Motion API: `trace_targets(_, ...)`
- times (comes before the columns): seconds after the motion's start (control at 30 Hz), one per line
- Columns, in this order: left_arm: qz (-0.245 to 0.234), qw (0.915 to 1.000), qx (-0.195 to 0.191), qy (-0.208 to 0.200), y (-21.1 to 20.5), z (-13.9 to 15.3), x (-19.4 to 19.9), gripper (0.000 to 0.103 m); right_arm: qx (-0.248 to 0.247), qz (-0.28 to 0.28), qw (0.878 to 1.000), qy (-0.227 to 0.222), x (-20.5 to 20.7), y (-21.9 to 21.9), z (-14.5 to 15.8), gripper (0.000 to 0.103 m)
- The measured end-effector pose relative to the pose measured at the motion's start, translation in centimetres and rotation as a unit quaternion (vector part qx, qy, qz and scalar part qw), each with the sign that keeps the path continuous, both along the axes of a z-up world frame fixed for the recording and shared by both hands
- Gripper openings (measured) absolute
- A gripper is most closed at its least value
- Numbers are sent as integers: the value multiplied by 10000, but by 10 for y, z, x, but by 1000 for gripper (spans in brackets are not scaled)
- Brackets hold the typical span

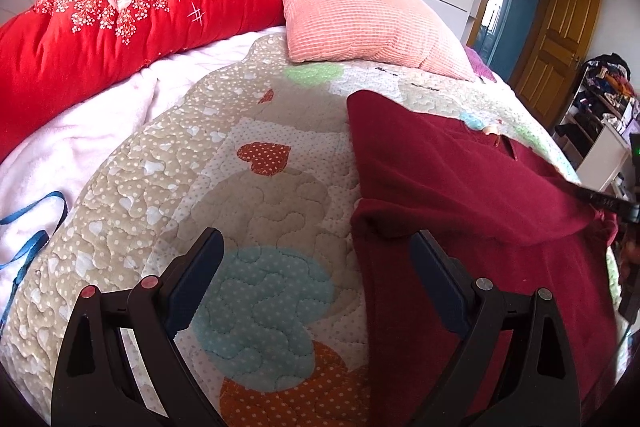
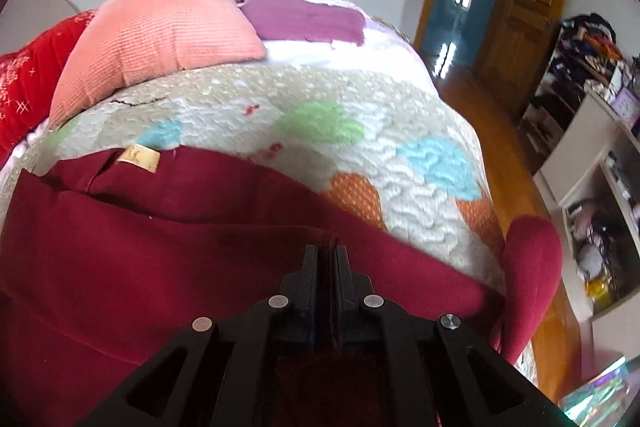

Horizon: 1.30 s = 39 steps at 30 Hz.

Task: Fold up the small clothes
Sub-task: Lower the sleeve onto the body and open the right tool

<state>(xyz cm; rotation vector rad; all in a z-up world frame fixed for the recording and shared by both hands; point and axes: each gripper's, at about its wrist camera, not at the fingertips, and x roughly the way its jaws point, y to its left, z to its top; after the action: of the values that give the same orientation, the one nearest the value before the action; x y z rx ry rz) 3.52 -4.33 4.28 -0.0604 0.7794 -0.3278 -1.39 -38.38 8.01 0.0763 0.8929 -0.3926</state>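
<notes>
- 1 garment [image 1: 460, 187], dark red, lies on the quilt [image 1: 256, 195]; from the left wrist view it fills the 3 o'clock side, with the pink pillow [image 1: 356, 23] off at 12 o'clock.
- 1 fold looks partly made: a layer lies doubled across the garment's body, its rolled edge showing near the left claw's right finger. A sleeve [image 2: 528, 275] droops over the bed edge at 3 o'clock in the right wrist view, so I judge the task early, with sleeves and further folds left.
- 2 claws differ. Left claw [image 1: 316, 247] is spread wide and grips nothing; it sits over bare quilt, its right finger [image 1: 438, 279] over or at the garment's edge, contact unclear.
- Right claw [image 2: 325, 255] is pinched tight on a ridge of the garment's cloth, which runs up between the 2 fingers.
- 1 tan label [image 2: 141, 157] marks the collar at 10 o'clock in the right wrist view.
</notes>
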Motion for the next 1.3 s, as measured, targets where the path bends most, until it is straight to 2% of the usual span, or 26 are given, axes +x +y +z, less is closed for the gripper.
trace_targets(0.1, 47, 9999, -91, -69, -5, 11, 1, 94, 87, 30, 9992, -381, -22, 7, 18, 13)
trace_targets(0.2, -74, 9999, 46, -89, -22, 16, 6, 94, 284, 505, 9963, -627, -33, 22, 29, 24)
trace_targets(0.3, -269, 9987, 416, -95, -45, 9, 12, 94, 521, 830, 9941, -475, -25, 33, 14, 24)
trace_targets(0.37, -313, 9976, 622, 63, -54, -1, 20, 94, 513, 890, 9944, -260, -16, 36, -4, 24)
trace_targets(0.47, -260, 9969, 633, 387, -54, -13, 33, 95, 397, 689, 9967, -133, -3, 28, -26, 24)
trace_targets(0.53, -235, 9964, 525, 619, -51, -21, 40, 95, 579, 553, 9966, -201, 0, 20, -26, 24)
trace_targets(0.6, -238, 9964, 444, 686, -49, -24, 41, 95, 643, 502, 9966, -149, 0, 17, -20, 25)
trace_targets(0.73, -231, 9965, 502, 626, -51, -24, 38, 95, 553, 569, 9965, -280, -16, 23, -6, 28)
trace_targets(0.8, -230, 9966, 495, 625, -51, -25, 38, 95, 536, 536, 9970, -140, -25, 24, -15, 39)
trace_targets(0.83, -232, 9966, 494, 625, -51, -25, 38, 95, 515, 570, 9970, -50, -27, 25, -23, 39)
trace_targets(0.87, -234, 9965, 500, 621, -51, -25, 38, 95, 423, 609, 9971, -142, -32, 27, -25, 40)
trace_targets(0.93, -228, 9966, 543, 576, -51, -24, 37, 95, 386, 604, 9974, -102, -35, 30, -22, 40)
trace_targets(1.07, -222, 9972, 549, 450, -50, -12, 28, 94, 793, 586, 9947, -293, -53, 21, 0, 40)
trace_targets(1.17, -311, 9983, 386, 310, -53, 0, 19, 95, 537, 301, 9969, -489, -75, 3, 18, 47)
trace_targets(1.3, -548, 9979, 283, 169, -65, 11, 9, 95, 430, -264, 9973, -530, -97, -36, 29, 48)
